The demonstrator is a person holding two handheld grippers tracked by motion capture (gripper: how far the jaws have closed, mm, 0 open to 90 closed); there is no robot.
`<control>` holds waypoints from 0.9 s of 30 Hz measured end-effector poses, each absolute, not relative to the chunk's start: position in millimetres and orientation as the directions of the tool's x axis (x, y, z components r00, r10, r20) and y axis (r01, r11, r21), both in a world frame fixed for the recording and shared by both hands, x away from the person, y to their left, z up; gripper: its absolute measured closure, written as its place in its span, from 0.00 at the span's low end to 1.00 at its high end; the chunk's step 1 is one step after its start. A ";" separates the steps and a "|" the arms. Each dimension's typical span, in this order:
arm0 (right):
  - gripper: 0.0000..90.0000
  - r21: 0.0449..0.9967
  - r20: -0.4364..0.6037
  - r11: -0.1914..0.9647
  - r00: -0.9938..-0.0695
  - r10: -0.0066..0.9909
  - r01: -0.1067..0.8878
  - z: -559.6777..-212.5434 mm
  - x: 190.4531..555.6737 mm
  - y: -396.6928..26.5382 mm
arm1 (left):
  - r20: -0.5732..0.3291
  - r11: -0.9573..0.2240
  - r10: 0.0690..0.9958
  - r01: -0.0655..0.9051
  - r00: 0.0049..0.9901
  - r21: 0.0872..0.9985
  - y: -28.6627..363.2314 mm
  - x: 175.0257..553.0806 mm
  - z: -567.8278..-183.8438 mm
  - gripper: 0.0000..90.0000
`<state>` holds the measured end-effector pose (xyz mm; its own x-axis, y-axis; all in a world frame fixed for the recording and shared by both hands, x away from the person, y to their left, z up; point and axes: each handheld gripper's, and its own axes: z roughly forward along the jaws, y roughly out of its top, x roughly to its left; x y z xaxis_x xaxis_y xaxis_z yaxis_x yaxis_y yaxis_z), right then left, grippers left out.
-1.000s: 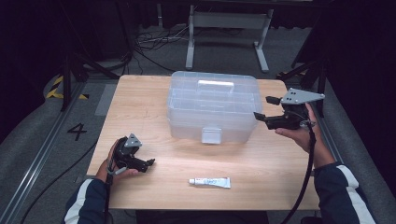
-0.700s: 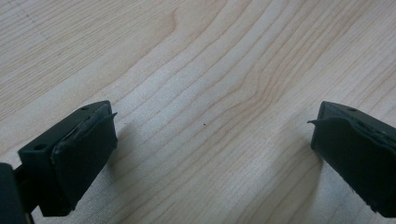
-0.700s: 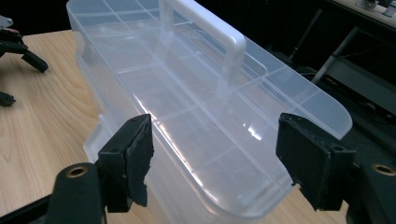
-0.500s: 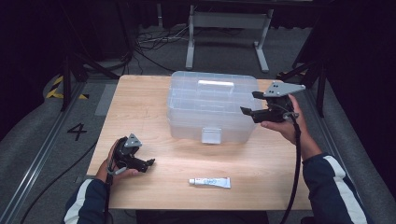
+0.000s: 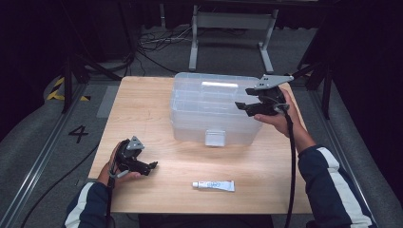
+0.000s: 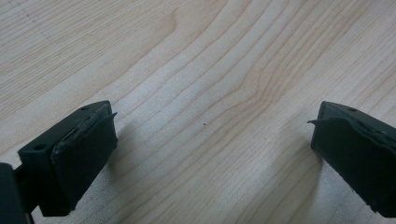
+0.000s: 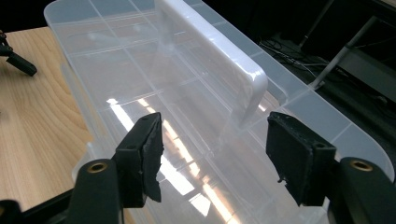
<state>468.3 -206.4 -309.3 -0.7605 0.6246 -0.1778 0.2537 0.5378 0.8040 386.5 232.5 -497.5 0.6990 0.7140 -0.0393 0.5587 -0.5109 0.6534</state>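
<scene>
Right gripper view shows the right gripper (image 7: 212, 156), jaws apart and just closing on nothing, over the clear plastic box (image 5: 190, 111) mid-surface. It seems light, stiff and slippery; the raised lid handle (image 7: 219, 56) suits grasping.

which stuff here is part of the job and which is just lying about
In the job:
- clear plastic box, its handle
- right tongs, open above the lid

Lying about:
- white tube
- left tongs, open, resting on the table

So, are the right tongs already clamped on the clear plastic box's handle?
No, the right tongs stand apart short of the white handle, touching nothing.
</scene>
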 end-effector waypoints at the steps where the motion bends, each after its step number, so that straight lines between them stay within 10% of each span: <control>1: 0.42 0.802 -0.179 0.540 -0.761 0.624 0.254 -309.2 469.8 -205.4 | -0.040 -0.510 0.714 0.558 0.699 0.655 232.4 386.5 -497.6 0.01; 27: 0.69 0.763 -0.219 0.574 -0.717 0.662 0.298 -304.7 497.8 -184.5 | 0.000 -0.510 0.664 0.452 0.748 0.732 170.6 433.6 -473.7 0.20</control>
<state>497.8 -184.5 -304.7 -0.7168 0.6621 -0.2188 0.2976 0.5742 0.7627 433.6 170.6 -473.7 0.7478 0.6640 0.0005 0.4523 -0.5099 0.7317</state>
